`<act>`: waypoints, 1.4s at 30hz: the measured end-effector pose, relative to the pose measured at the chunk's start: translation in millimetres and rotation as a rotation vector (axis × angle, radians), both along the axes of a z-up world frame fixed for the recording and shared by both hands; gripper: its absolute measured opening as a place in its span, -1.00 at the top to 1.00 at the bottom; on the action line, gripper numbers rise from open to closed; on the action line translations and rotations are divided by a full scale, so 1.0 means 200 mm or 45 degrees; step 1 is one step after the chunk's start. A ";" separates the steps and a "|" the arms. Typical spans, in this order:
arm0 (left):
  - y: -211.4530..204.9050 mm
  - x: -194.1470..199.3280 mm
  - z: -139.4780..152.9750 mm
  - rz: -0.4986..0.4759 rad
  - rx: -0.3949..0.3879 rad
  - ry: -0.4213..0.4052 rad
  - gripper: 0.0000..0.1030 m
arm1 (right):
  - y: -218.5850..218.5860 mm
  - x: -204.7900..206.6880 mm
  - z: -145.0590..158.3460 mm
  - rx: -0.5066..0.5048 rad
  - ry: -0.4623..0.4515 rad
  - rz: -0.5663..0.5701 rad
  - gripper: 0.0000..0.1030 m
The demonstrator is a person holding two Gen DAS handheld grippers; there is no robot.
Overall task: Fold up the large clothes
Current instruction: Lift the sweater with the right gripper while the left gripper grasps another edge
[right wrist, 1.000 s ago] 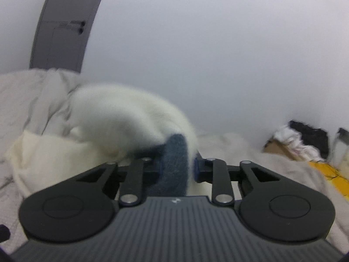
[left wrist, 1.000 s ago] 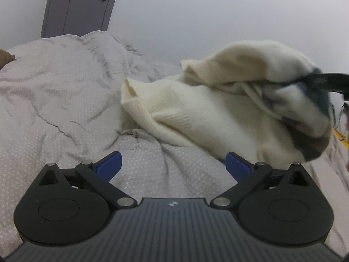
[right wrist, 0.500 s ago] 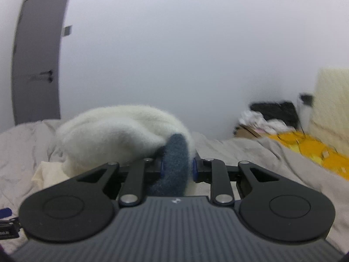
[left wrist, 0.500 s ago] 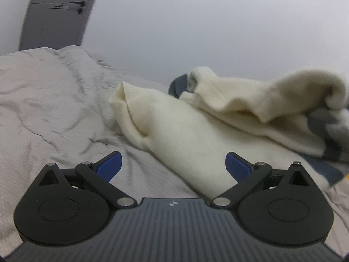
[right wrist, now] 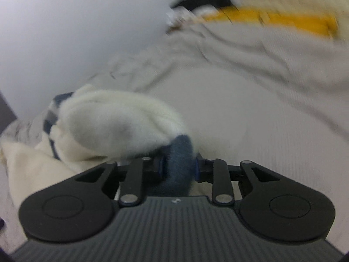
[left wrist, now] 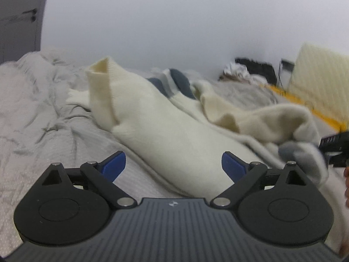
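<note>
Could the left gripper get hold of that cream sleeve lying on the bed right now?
Probably yes. The left gripper is open and empty, and the cream sleeve lies straight ahead of its fingertips on the grey bedding, with nothing lying between them. The right gripper grips the sweater's blue edge, off to the side.

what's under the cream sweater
The sweater lies on a grey duvet. Blue-grey striped parts of it show behind its fold. Whatever lies beneath it is covered.
</note>
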State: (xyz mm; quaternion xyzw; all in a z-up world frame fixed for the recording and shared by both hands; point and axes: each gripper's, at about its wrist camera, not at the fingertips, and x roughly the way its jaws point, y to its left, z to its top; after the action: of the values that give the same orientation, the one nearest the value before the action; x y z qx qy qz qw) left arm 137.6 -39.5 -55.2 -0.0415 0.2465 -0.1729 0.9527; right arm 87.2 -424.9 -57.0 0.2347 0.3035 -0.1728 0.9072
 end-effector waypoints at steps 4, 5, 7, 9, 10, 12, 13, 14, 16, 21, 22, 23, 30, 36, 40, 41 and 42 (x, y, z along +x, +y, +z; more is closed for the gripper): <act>-0.12 0.04 0.01 -0.044 0.063 -0.002 -0.74 | -0.09 -0.01 -0.06 0.112 0.006 -0.062 -0.04; -0.14 0.05 0.03 -0.058 0.057 -0.011 -0.74 | -0.10 -0.01 -0.05 0.115 0.006 -0.069 -0.11; -0.20 0.08 0.07 -0.101 0.034 -0.024 -0.73 | -0.08 -0.04 -0.04 0.084 -0.012 -0.053 -0.13; -0.27 0.16 0.10 -0.142 0.016 -0.028 -0.73 | -0.04 -0.08 0.01 0.007 -0.047 -0.025 -0.37; -0.31 0.21 0.11 -0.159 0.009 -0.019 -0.73 | -0.03 -0.08 0.03 -0.029 -0.066 -0.019 -0.51; -0.37 0.30 0.14 -0.188 -0.004 0.002 -0.73 | -0.01 -0.10 0.08 -0.111 -0.146 0.009 -0.59; -0.41 0.35 0.15 -0.197 -0.006 0.004 -0.73 | 0.00 -0.10 0.11 -0.142 -0.189 0.015 -0.59; -0.45 0.42 0.16 -0.205 -0.006 0.008 -0.73 | 0.00 -0.12 0.13 -0.149 -0.240 0.015 -0.59; -0.50 0.55 0.18 -0.213 -0.018 0.026 -0.73 | 0.01 -0.12 0.16 -0.157 -0.333 0.050 -0.59; -0.61 0.87 0.21 -0.212 -0.063 0.090 -0.73 | 0.05 -0.02 0.16 -0.209 -0.394 0.213 -0.59; -0.63 0.93 0.20 -0.208 -0.066 0.101 -0.73 | 0.06 0.01 0.16 -0.212 -0.399 0.245 -0.59; -0.64 0.99 0.20 -0.203 -0.069 0.112 -0.73 | 0.07 0.04 0.15 -0.216 -0.397 0.256 -0.59; -0.71 1.31 0.08 -0.199 -0.116 0.200 -0.67 | 0.14 0.18 0.09 -0.324 -0.361 0.351 -0.63; -0.79 1.47 -0.01 -0.264 -0.105 0.291 0.10 | 0.17 0.27 0.00 -0.428 -0.275 0.368 -0.58; -0.79 1.49 -0.01 -0.308 -0.139 0.307 0.58 | 0.15 0.29 -0.04 -0.441 -0.239 0.334 -0.24; -0.78 1.49 0.00 -0.316 -0.159 0.314 0.63 | 0.14 0.29 -0.04 -0.459 -0.228 0.315 -0.20; -0.78 1.48 0.01 -0.317 -0.170 0.313 0.64 | 0.14 0.29 -0.05 -0.477 -0.220 0.302 -0.17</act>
State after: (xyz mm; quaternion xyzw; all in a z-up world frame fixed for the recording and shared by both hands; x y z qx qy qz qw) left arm 432.9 -195.1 -52.5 -0.0947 0.3524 -0.2993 0.8816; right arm 144.8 -396.1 -66.6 0.0389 0.2130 -0.0977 0.9714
